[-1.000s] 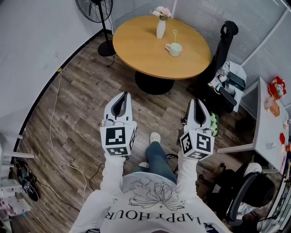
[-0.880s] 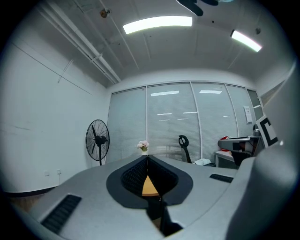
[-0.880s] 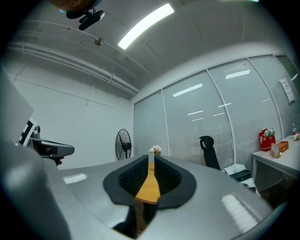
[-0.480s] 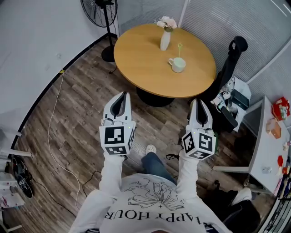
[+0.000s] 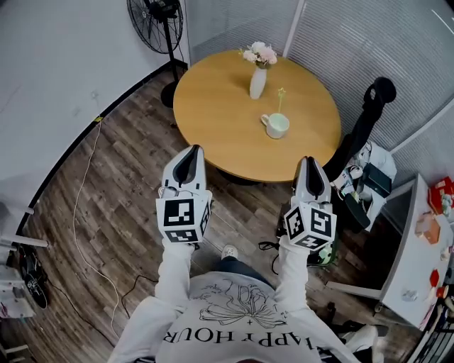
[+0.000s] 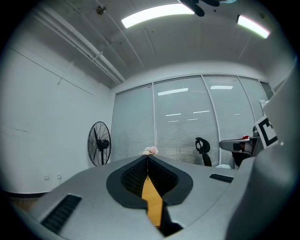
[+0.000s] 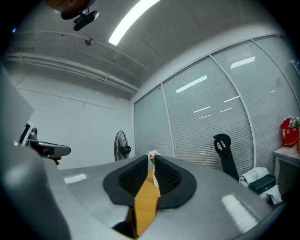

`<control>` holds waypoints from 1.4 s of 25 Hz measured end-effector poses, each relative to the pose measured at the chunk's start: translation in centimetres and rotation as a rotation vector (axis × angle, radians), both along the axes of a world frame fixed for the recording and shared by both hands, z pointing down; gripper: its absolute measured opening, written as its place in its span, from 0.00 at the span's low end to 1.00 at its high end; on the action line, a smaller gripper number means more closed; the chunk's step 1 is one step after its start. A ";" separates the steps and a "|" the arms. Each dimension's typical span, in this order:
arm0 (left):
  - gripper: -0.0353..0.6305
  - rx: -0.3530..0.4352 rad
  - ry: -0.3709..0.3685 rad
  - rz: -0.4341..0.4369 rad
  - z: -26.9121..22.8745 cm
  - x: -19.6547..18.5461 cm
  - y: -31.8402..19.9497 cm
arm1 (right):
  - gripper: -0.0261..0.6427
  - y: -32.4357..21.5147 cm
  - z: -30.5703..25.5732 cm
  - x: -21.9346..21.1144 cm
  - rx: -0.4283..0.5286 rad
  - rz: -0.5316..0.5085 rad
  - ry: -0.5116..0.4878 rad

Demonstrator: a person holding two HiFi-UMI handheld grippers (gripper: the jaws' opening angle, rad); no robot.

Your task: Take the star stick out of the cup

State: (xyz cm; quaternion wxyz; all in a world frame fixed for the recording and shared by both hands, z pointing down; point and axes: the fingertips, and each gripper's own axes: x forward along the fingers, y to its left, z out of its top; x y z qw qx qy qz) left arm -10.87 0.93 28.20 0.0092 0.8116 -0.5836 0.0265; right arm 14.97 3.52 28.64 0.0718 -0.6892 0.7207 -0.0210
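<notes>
The left tongs [image 5: 190, 152] are held level above the wood floor [image 5: 120, 177], jaws closed tip to tip with nothing between them. The right tongs [image 5: 310, 163] are level beside them, jaws a narrow slit apart and empty. Through that slit the right gripper view shows the white vase [image 5: 257, 83] and its pink flowers [image 5: 259, 53] far ahead. Both tongs point at the round wooden counter [image 5: 213, 106], their tips close to its near edge in the head view. The white cup [image 5: 277, 125] stands on the counter ahead of the right tongs and well apart from them, with the star stick [image 5: 281, 99] upright in it. The vase stands just beyond the cup, slightly toward the left tongs' side. A standing fan [image 5: 156, 18] is far ahead of the left tongs, and a black chair [image 5: 369, 120] is off to the right of the right tongs
</notes>
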 end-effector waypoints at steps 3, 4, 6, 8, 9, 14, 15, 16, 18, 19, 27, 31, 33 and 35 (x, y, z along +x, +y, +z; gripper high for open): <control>0.06 0.000 0.000 -0.009 0.2 1.2 -2.2 | 0.10 -2.6 0.3 1.2 -0.002 -0.011 -0.005; 0.06 0.000 -0.001 -0.012 0.3 1.5 -2.8 | 0.10 -3.4 0.3 1.5 -0.002 -0.014 -0.006; 0.06 -0.005 -0.006 -0.017 0.6 2.1 -3.9 | 0.10 -4.6 0.6 2.0 -0.005 -0.021 -0.008; 0.06 -0.011 -0.013 -0.020 0.8 2.5 -4.8 | 0.10 -5.6 0.8 2.5 -0.010 -0.026 -0.012; 0.06 -0.013 -0.014 -0.021 0.9 2.7 -5.2 | 0.10 -6.0 1.0 2.7 -0.012 -0.028 -0.013; 0.06 -0.032 -0.022 -0.022 1.6 3.2 -7.2 | 0.11 -7.9 1.9 3.2 -0.029 -0.030 -0.027; 0.06 -0.035 -0.024 -0.021 1.7 3.3 -7.7 | 0.11 -8.3 2.1 3.4 -0.032 -0.028 -0.031; 0.06 -0.037 -0.024 -0.018 1.8 3.3 -8.1 | 0.11 -8.7 2.2 3.5 -0.036 -0.025 -0.033; 0.06 -0.040 -0.021 -0.013 2.0 3.5 -9.1 | 0.11 -9.6 2.5 3.6 -0.041 -0.020 -0.033; 0.06 -0.041 -0.018 -0.010 2.1 3.5 -9.7 | 0.11 -10.1 2.5 3.7 -0.042 -0.017 -0.031; 0.06 -0.042 -0.003 0.031 3.0 5.0 -16.7 | 0.11 -16.1 3.1 4.8 -0.049 0.013 -0.011; 0.06 -0.047 0.001 0.048 3.3 5.4 -20.5 | 0.11 -19.5 3.4 5.3 -0.056 0.033 -0.013; 0.06 -0.053 0.001 0.056 3.6 5.5 -22.7 | 0.12 -21.4 3.7 5.3 -0.064 0.040 -0.013; 0.06 -0.058 0.003 0.064 3.8 5.6 -24.8 | 0.12 -23.2 3.9 5.4 -0.072 0.046 -0.011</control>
